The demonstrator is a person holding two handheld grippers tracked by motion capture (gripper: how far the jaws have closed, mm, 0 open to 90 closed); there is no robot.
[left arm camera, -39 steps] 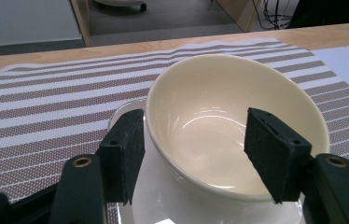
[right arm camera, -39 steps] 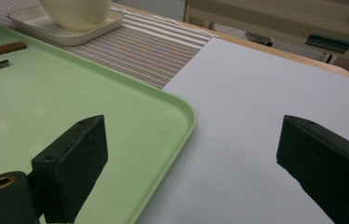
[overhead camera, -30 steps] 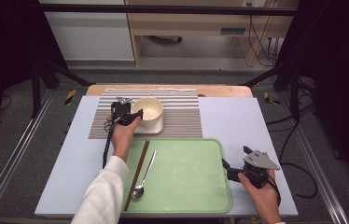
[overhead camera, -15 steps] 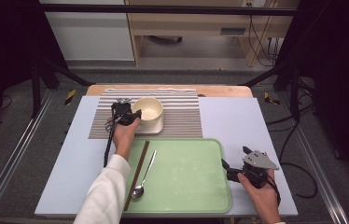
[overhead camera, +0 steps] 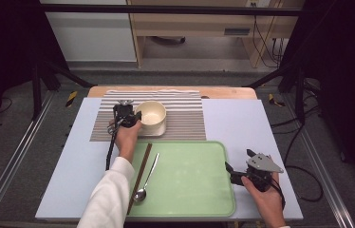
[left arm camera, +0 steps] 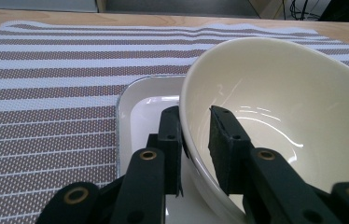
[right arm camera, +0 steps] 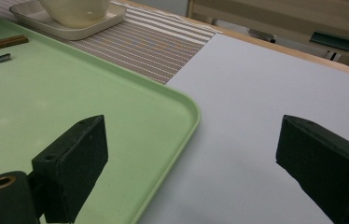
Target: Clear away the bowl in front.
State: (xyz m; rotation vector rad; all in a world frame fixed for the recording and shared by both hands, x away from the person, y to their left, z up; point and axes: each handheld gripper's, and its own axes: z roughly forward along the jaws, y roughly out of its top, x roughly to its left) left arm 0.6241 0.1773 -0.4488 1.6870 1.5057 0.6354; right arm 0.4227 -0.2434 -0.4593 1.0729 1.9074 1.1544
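Toward the surface's far edge, on the striped mat [overhead camera: 180, 118], the bowl [overhead camera: 153, 114] sits in a small dish [left arm camera: 140, 100]. Left gripper [left arm camera: 196, 135] fingers have just been closing astride its near rim — squeeze firmly, then lift straight up. Right gripper [right arm camera: 191, 163] rests released beside the green tray [overhead camera: 190, 209].

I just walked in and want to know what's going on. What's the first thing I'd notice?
Probably the cream bowl on its small white dish, on the striped mat at the table's far side. The left gripper has one jaw inside the bowl's rim and one outside, and they have just been closing. Nearer, a big green tray holds a spoon and chopsticks.
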